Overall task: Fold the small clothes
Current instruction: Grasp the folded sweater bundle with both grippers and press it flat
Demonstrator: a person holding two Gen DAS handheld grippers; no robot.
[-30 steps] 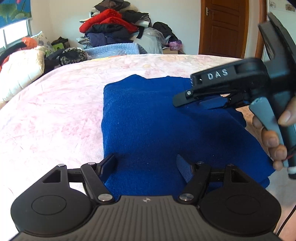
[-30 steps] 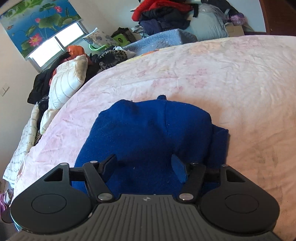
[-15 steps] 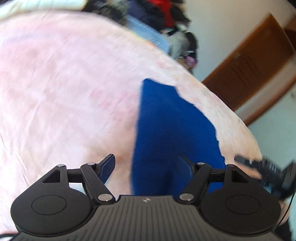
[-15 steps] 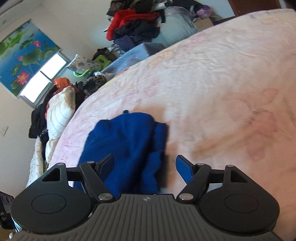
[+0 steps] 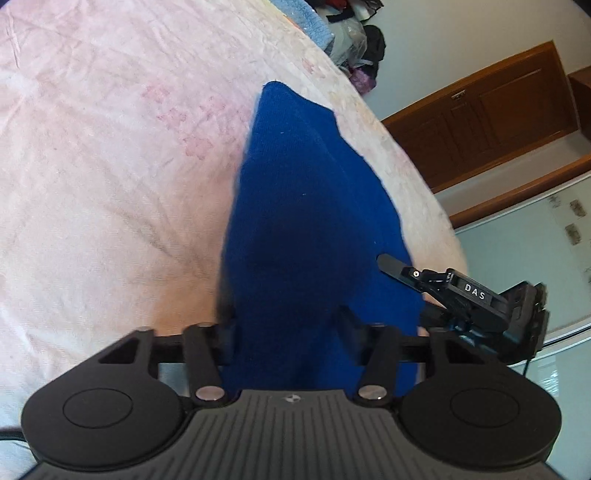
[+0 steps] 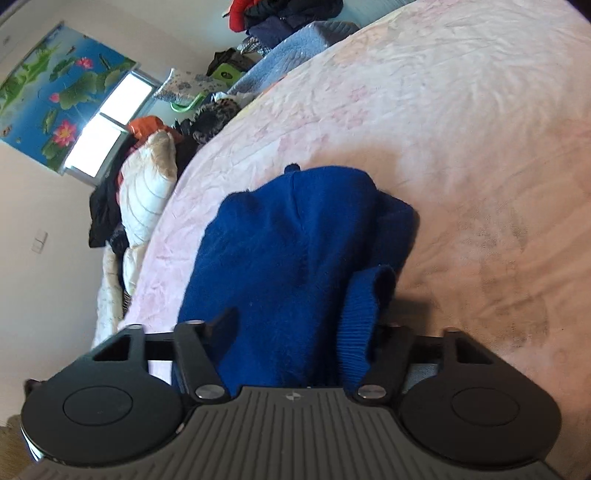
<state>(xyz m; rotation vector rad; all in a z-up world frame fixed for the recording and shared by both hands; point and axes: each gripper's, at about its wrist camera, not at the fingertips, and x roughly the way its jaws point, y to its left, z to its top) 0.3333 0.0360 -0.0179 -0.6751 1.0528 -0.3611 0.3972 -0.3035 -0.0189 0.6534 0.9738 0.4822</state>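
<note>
while your left gripper (image 5: 288, 328) points down at the bed, its jaws are closing with the near edge of the blue sweater (image 5: 295, 206) gathered between them; the cloth fills the gap and both fingers sit against its sides, so the edge reads as pinched. ahead of this gripper the sweater runs away in a long tapering shape to a corner far up the pink bedsheet (image 5: 110, 166). to its right, just past the sweater's right edge, you can see your right gripper (image 5: 436, 291) reaching in from the side, marked "das". beyond it, off the bed, stands a wooden door (image 5: 491, 118).

your right gripper (image 6: 295, 332) is likewise closing, and the sweater (image 6: 288, 240) lies between its jaws. its left finger (image 6: 225, 325) rests on top of the cloth, while the right finger is hidden behind a ribbed cuff (image 6: 358, 321) that curls up beside it; the bunched cloth appears gripped. ahead of this gripper the sweater lies in a rumpled mound on the bedsheet (image 6: 461, 147), which spreads wide to the right. far to the left sits a white pillow (image 6: 147, 192) beside a window (image 6: 107, 129) with a lotus-print blind (image 6: 48, 103). a pile of clothes (image 6: 280, 14) lies at the far end.
</note>
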